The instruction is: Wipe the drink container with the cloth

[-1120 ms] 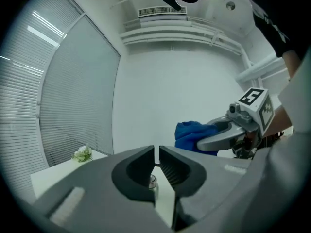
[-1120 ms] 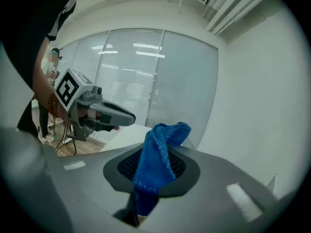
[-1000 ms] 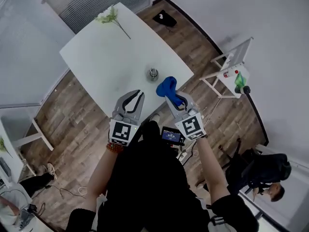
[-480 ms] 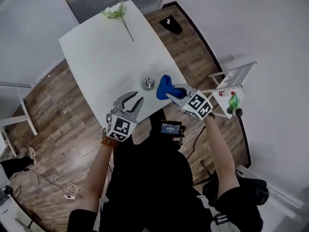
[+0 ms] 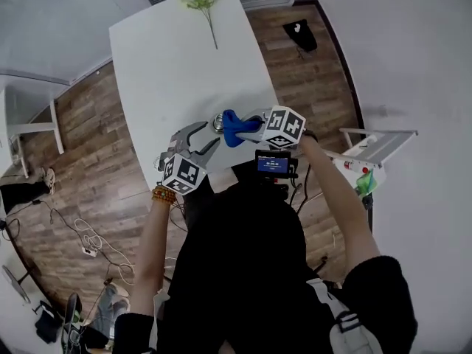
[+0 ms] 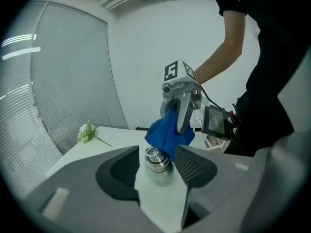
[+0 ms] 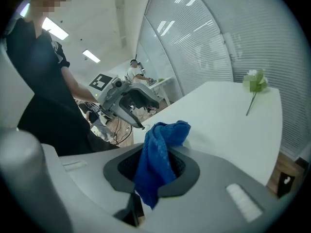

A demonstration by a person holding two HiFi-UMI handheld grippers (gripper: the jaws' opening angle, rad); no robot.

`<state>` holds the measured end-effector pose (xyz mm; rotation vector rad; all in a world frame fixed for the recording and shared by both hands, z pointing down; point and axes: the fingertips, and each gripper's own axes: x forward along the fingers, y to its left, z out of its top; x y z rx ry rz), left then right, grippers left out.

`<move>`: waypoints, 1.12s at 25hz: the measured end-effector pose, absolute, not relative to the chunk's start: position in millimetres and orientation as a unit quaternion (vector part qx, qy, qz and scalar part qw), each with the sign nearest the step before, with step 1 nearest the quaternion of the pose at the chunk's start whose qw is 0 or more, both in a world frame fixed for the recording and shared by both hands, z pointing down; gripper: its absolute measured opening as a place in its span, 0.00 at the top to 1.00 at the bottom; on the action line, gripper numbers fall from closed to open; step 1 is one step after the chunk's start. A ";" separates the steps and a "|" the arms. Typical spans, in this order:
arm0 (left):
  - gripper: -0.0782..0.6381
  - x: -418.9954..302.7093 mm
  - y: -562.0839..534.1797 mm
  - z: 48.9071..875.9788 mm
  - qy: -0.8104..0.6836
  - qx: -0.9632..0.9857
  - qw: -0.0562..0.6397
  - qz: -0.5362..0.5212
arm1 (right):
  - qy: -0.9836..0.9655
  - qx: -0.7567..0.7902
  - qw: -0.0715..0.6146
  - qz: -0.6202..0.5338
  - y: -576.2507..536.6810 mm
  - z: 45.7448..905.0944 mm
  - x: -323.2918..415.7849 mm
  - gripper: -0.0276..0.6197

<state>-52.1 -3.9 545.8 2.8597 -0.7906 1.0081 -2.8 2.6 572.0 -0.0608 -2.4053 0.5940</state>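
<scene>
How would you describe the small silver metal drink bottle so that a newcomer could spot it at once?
On the long white table, look at the edge nearest the person. The small silver metal bottle stands upright before the open left gripper, beside the blue cloth clamped in the right gripper. It alone is shiny metal.

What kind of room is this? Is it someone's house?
Probably an office or meeting room, not a house. There's a long white table, big slatted blinds covering one side, and loose cables lying on the wood-look floor.
</scene>
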 end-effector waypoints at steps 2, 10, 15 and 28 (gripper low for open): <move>0.60 -50.2 -6.4 558.0 -0.250 0.906 0.009 0.340 | -0.918 -0.038 0.322 0.228 -4.1 577.1 -11.3 0.85; 0.59 -53.4 -14.0 584.9 -0.213 0.904 0.027 0.370 | -0.912 -0.066 0.330 0.237 -16.1 592.5 -20.0 0.85; 0.57 -46.3 -18.1 598.8 -0.176 0.907 0.047 0.380 | -0.910 -0.063 0.335 0.234 -19.3 599.5 -20.7 0.85; 0.57 -33.0 -23.9 607.2 -0.203 0.892 0.045 0.402 | -0.901 -0.048 0.359 0.239 -22.4 612.9 -15.3 0.85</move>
